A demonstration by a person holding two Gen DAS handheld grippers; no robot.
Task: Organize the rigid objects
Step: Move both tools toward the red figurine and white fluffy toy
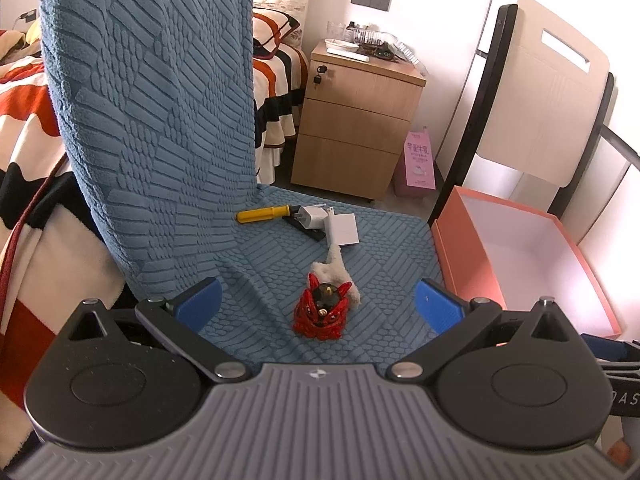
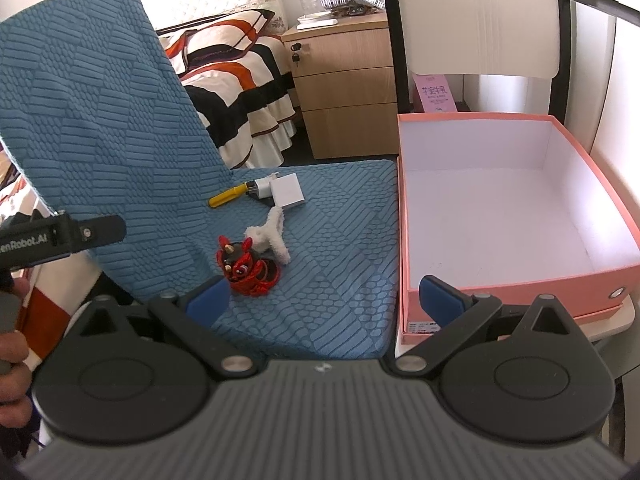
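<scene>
A red lion-head figurine (image 1: 320, 312) (image 2: 248, 268) sits on the blue-covered chair seat (image 1: 380, 248) (image 2: 340, 220), touching a white fluffy piece (image 1: 338, 266) (image 2: 272, 234). Farther back lie a yellow-handled screwdriver (image 1: 262, 214) (image 2: 228, 196), a white charger plug (image 1: 310, 216) (image 2: 262, 187) and a white square box (image 1: 344, 230) (image 2: 289, 191). My left gripper (image 1: 320, 306) is open and empty, just short of the figurine. My right gripper (image 2: 324, 300) is open and empty over the seat's front edge, the figurine by its left finger. An empty orange box (image 1: 520, 256) (image 2: 512, 200) stands right of the seat.
The chair's blue backrest (image 1: 152, 120) (image 2: 92, 120) rises at the left. A wooden drawer cabinet (image 1: 356, 120) (image 2: 344, 80) and a striped bed (image 1: 24, 128) (image 2: 240, 80) stand behind. A second chair back (image 1: 540, 92) (image 2: 476, 16) is behind the orange box. The left gripper's body (image 2: 60, 236) shows at the left.
</scene>
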